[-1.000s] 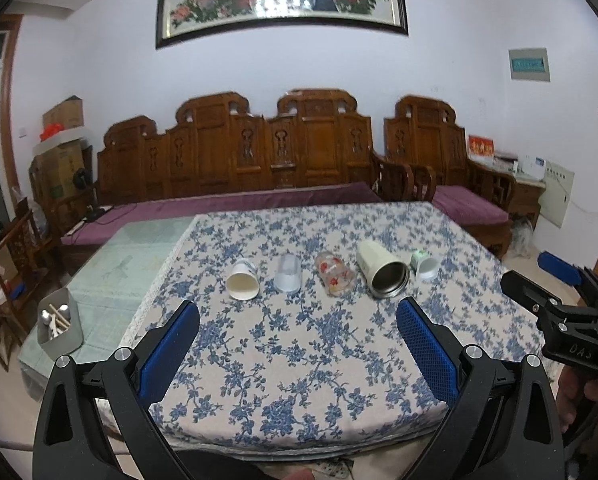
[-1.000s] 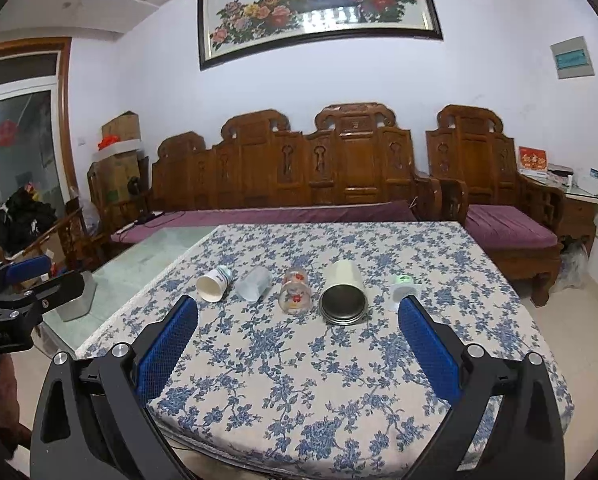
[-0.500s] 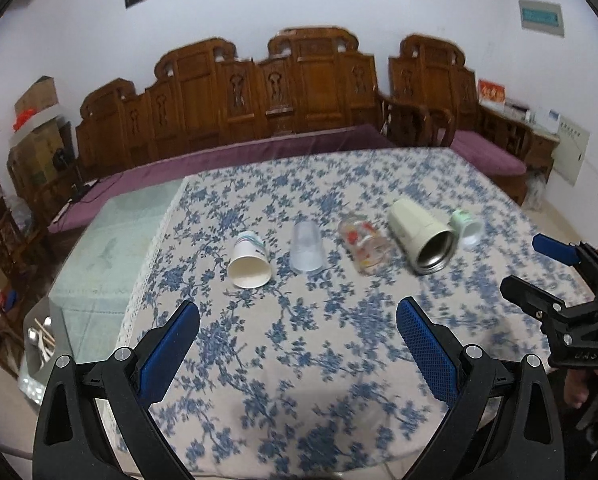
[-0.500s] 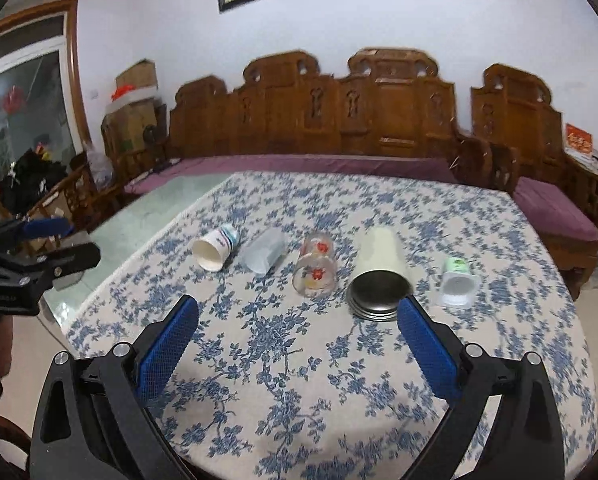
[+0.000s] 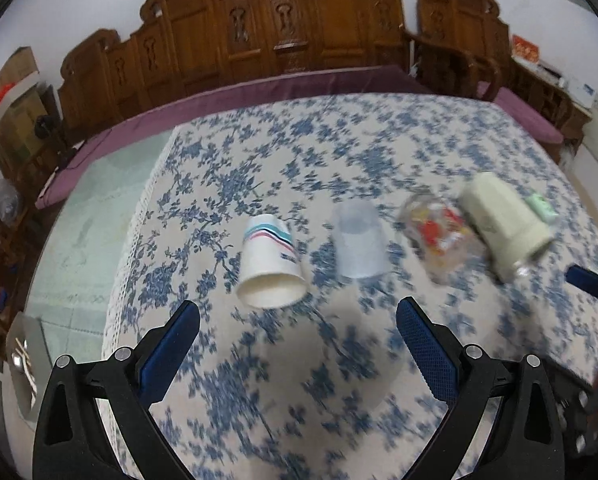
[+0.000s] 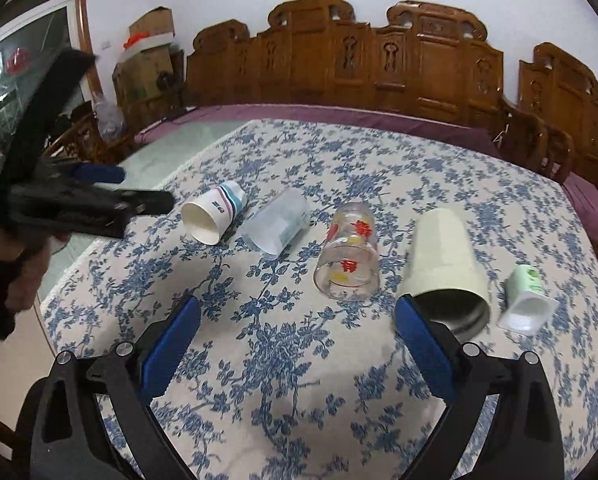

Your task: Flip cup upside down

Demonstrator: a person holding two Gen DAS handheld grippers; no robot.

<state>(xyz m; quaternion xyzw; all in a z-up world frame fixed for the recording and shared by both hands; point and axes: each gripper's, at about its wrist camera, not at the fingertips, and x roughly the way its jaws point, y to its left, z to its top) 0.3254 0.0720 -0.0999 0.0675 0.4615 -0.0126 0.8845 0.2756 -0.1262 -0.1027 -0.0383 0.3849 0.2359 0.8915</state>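
Note:
Several cups lie on their sides in a row on the flowered tablecloth (image 6: 291,352). From left: a white paper cup with stripes (image 5: 270,257) (image 6: 213,217), a frosted plastic cup (image 5: 358,241) (image 6: 277,226), a glass with red print (image 5: 439,234) (image 6: 349,258), a cream metal tumbler (image 5: 503,220) (image 6: 445,266), a small white-green cup (image 5: 541,206) (image 6: 525,300). My left gripper (image 5: 297,322) is open and empty just in front of the paper cup. My right gripper (image 6: 297,320) is open and empty in front of the glass.
The left gripper also shows in the right wrist view (image 6: 99,200), beside the paper cup. A carved wooden bench (image 5: 299,32) with a purple cushion runs behind the table. A glass-topped side surface (image 5: 83,240) adjoins the table's left edge.
Both grippers have moved forward and lower over the table; the cups look much nearer. The left gripper has closed in on the paper cup. Both stay open.

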